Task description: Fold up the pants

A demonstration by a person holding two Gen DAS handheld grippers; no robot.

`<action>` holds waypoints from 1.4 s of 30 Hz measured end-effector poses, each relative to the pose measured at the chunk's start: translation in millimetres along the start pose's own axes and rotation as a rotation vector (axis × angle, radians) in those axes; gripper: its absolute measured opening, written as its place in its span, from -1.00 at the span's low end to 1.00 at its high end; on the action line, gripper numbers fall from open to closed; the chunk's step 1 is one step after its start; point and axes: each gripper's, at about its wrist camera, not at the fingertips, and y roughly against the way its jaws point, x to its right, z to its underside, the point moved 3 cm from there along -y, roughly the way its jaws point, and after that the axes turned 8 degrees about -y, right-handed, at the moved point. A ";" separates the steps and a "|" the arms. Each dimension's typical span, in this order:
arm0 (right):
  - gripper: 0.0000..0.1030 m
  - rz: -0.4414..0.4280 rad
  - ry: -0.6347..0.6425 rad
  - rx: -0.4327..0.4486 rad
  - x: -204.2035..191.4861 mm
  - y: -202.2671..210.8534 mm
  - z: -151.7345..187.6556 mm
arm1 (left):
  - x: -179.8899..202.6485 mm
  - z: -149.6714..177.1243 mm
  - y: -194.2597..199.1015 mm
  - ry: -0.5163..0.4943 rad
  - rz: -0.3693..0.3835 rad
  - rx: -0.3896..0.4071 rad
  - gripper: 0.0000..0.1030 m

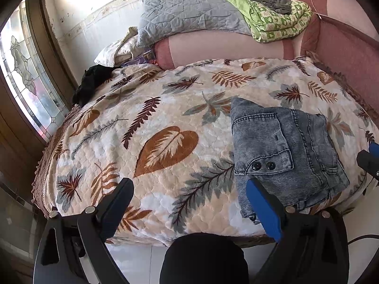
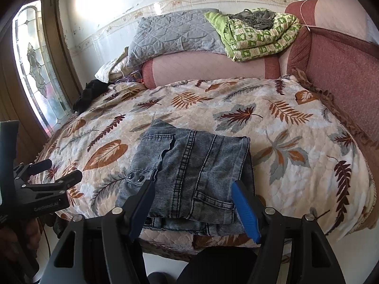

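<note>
Grey-blue denim pants (image 1: 279, 151) lie folded into a compact stack on the leaf-patterned bedspread (image 1: 154, 142), close to its front edge. In the right wrist view the pants (image 2: 189, 172) sit straight ahead. My right gripper (image 2: 193, 184) hovers at their near edge with its jaws spread wide; the blue pads flank the stack without pressing on it. My left gripper (image 1: 189, 183) is open over bare bedspread to the left of the pants, holding nothing. It also shows at the left edge as the left gripper (image 2: 64, 168), and part of the right gripper (image 1: 370, 156) shows at the far right.
At the back lie a pink bolster (image 2: 208, 68), a grey quilted pillow (image 2: 173, 33) and a folded green blanket (image 2: 258, 35). A red padded backrest (image 2: 338, 71) lines the right side. A black garment (image 2: 90, 94) lies back left by the window (image 2: 35, 66). A person's dark knee (image 1: 203, 258) is at the bottom.
</note>
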 end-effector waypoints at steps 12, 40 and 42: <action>0.37 0.008 0.004 -0.004 -0.9 -0.8 0.2 | -0.4 3.0 -3.2 0.000 0.012 -0.007 0.86; 0.37 0.001 -0.018 -0.048 3.8 -15.3 9.5 | 2.7 8.4 -10.1 -0.013 0.003 -0.035 0.86; 0.37 -0.001 -0.022 -0.051 5.4 -16.3 9.6 | 3.6 7.7 -9.2 -0.018 0.000 -0.034 0.86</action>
